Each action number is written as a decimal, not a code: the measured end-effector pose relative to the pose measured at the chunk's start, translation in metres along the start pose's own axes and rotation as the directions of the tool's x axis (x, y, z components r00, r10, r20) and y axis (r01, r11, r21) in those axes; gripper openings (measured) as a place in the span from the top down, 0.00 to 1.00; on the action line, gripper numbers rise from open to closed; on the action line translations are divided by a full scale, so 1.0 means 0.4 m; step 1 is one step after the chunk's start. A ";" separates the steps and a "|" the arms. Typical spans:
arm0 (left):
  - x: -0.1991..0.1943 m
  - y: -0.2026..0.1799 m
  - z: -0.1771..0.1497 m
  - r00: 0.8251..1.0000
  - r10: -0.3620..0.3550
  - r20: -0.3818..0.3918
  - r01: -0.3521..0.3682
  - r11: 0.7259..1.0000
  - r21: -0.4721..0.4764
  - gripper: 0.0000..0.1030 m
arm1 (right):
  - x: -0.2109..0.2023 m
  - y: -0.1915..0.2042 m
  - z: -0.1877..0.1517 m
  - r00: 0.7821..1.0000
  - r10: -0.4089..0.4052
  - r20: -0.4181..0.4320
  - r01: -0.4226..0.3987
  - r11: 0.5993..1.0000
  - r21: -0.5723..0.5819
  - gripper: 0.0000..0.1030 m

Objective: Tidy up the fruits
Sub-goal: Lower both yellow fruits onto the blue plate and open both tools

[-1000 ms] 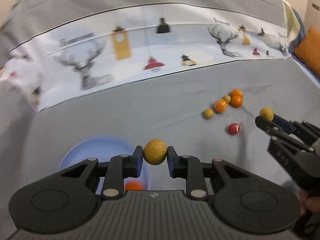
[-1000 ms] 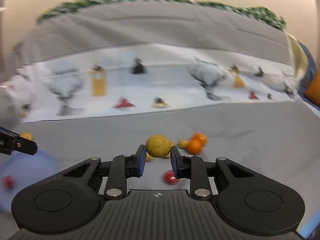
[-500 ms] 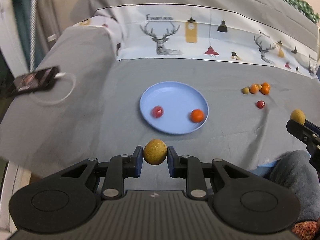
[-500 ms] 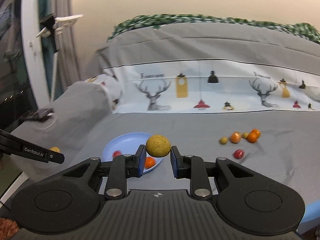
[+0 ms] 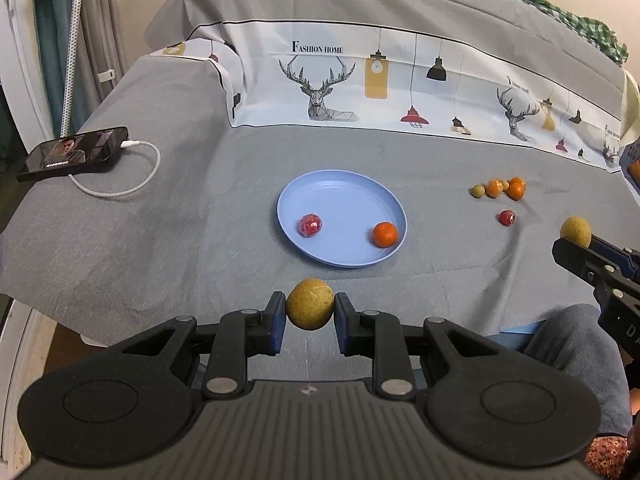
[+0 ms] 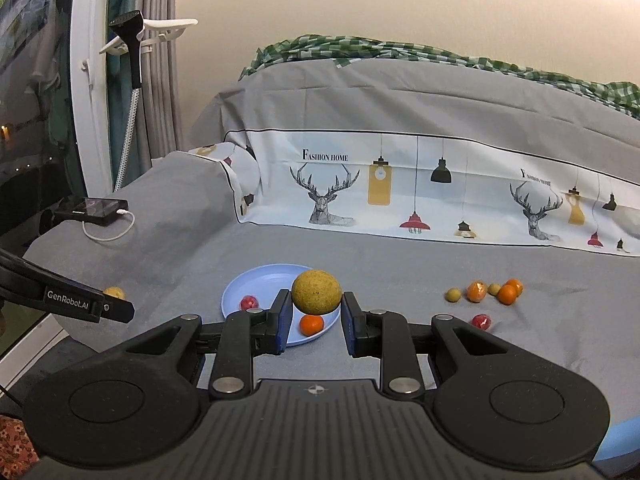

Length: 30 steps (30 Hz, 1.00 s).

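My left gripper (image 5: 310, 312) is shut on a yellow-green fruit (image 5: 310, 309), held above the near edge of the grey cloth. My right gripper (image 6: 314, 308) is shut on another yellow-green fruit (image 6: 316, 292); it also shows at the right in the left wrist view (image 5: 576, 232). A blue plate (image 5: 344, 200) lies mid-table and holds a red fruit (image 5: 310, 225) and an orange (image 5: 385, 234). A cluster of small oranges and green fruits (image 5: 500, 188) and one red fruit (image 5: 507, 217) lie to the plate's right.
A phone (image 5: 74, 153) with a white cable (image 5: 120, 190) lies at the far left of the cloth. A printed deer cloth (image 5: 360, 84) rises behind the plate. A person's knee (image 5: 572, 344) is at the near right.
Both grippers have pulled back and risen away from the table, each still holding its fruit. The plate, once right under the left gripper, now lies farther ahead.
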<state>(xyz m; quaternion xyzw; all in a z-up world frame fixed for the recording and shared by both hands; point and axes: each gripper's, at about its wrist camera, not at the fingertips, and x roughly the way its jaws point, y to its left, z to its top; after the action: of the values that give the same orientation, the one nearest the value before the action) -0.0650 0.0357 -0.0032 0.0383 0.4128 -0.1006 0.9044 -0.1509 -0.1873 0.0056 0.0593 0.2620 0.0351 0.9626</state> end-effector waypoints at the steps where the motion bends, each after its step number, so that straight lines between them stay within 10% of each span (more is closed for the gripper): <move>1: 0.003 0.004 0.000 1.000 -0.002 0.000 0.002 1.000 0.002 0.73 | 0.003 0.001 -0.001 1.000 0.000 -0.005 0.000 1.000 0.000 0.73; 30: 0.486 -0.009 0.250 0.991 -0.010 -0.133 0.014 0.999 0.029 0.73 | 0.562 0.011 0.014 0.973 0.045 -0.225 -0.051 0.998 -0.022 0.73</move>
<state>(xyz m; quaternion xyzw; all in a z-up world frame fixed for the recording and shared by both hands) 0.1322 -0.0124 -0.0842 0.0560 0.4706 -0.1095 0.8737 0.0452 -0.1614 -0.1015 0.0481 0.3670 0.0682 0.9265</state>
